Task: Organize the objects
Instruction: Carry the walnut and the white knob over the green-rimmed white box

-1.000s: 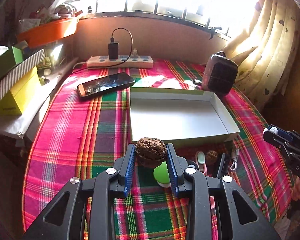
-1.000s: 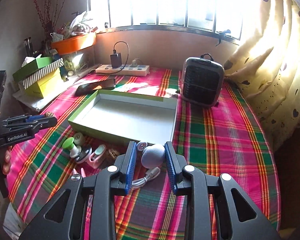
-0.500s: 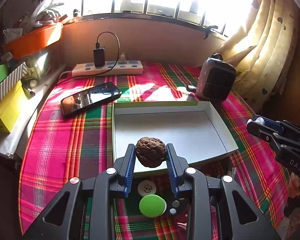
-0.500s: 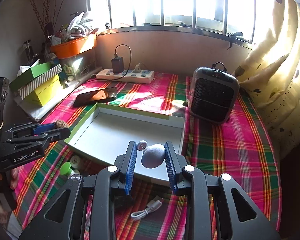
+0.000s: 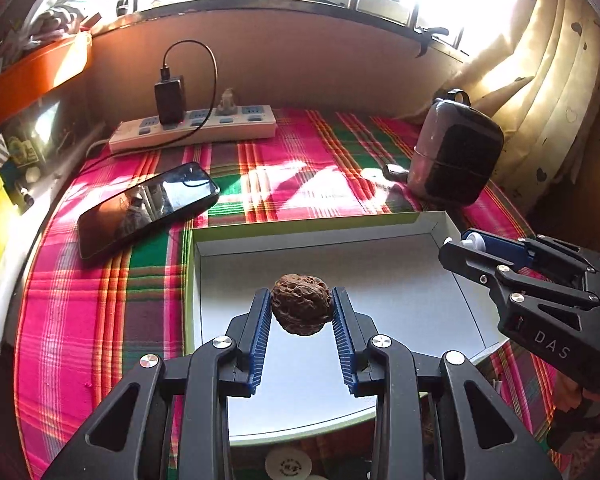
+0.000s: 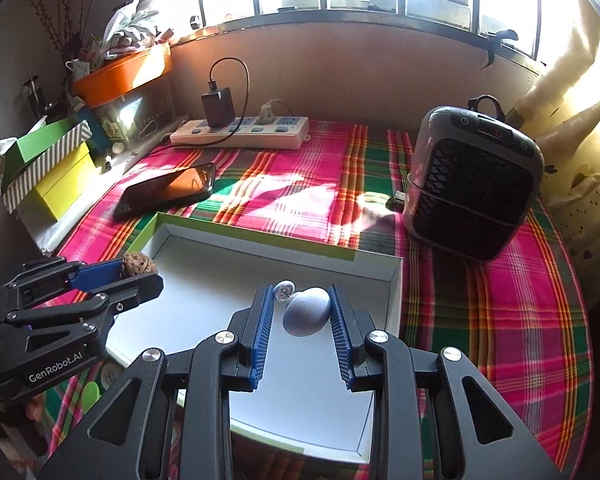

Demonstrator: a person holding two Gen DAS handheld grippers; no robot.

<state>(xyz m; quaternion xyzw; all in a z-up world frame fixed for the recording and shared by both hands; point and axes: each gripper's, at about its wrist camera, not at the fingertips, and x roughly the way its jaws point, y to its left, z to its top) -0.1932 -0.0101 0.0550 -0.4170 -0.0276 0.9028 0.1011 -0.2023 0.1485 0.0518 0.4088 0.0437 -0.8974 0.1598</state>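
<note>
A brown wrinkled walnut (image 5: 301, 309) is clamped between the blue pads of my left gripper (image 5: 301, 312), which hangs over the near part of the shallow white box (image 5: 440, 224) with a green rim. My right gripper (image 6: 300, 312) is shut on a pale grey egg-shaped object (image 6: 306, 311) with a small white loop at its top, also above the box (image 6: 394, 280). In the right wrist view the left gripper (image 6: 140, 270) comes in from the left with the walnut (image 6: 139, 264) over the box's left edge. The right gripper (image 5: 456, 246) shows at the right of the left wrist view.
On the plaid tablecloth (image 6: 500, 300) lie a black phone (image 5: 144, 208), a white power strip (image 5: 192, 128) with a charger, and a dark heater (image 6: 474, 184). Coloured boxes (image 6: 48, 168) and an orange tub (image 6: 120, 72) stand at the left. Small round items (image 5: 288, 465) lie before the box.
Both grippers moved forward from the loose items at the table's near edge to over the white box, each keeping its object. The box now fills the near view.
</note>
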